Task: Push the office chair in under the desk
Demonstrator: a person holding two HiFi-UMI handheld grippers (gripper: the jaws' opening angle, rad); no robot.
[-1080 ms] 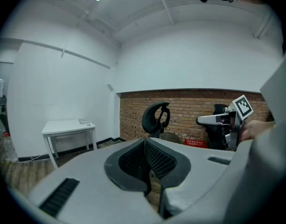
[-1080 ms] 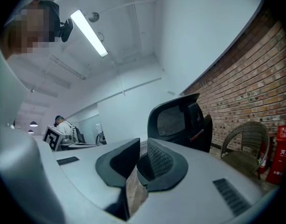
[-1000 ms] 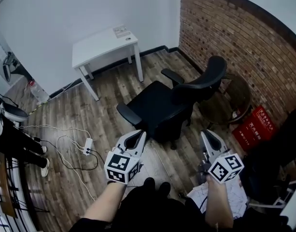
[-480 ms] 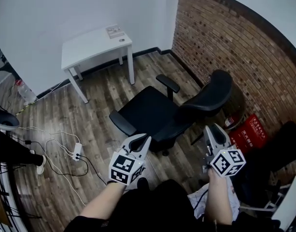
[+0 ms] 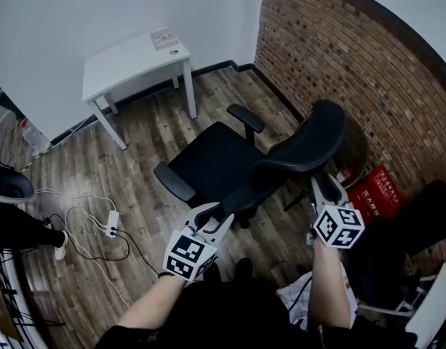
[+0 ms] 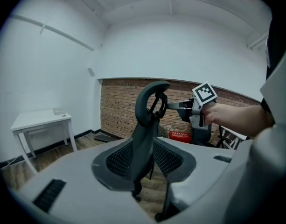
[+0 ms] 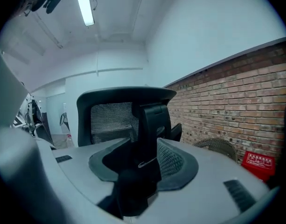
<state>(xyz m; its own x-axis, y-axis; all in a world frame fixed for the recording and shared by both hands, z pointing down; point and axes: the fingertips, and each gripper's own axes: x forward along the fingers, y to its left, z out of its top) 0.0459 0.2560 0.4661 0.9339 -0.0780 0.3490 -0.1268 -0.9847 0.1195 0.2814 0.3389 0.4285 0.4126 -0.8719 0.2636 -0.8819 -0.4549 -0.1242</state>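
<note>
At the floor's (image 5: 135, 166) far edge stands the white desk (image 5: 135, 60). The left gripper (image 5: 214, 213), its jaws just opening, straddles the backrest's edge of the black office chair (image 5: 215, 155), which sits mid-floor, well apart from the desk. The right gripper (image 5: 327, 184), also spreading, straddles the chair's spine. A red crate (image 5: 374, 195) at the right edge bears white print, too small to read.

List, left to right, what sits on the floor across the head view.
White power strip with cables → black mesh-backed office chair → red plastic crate.
</note>
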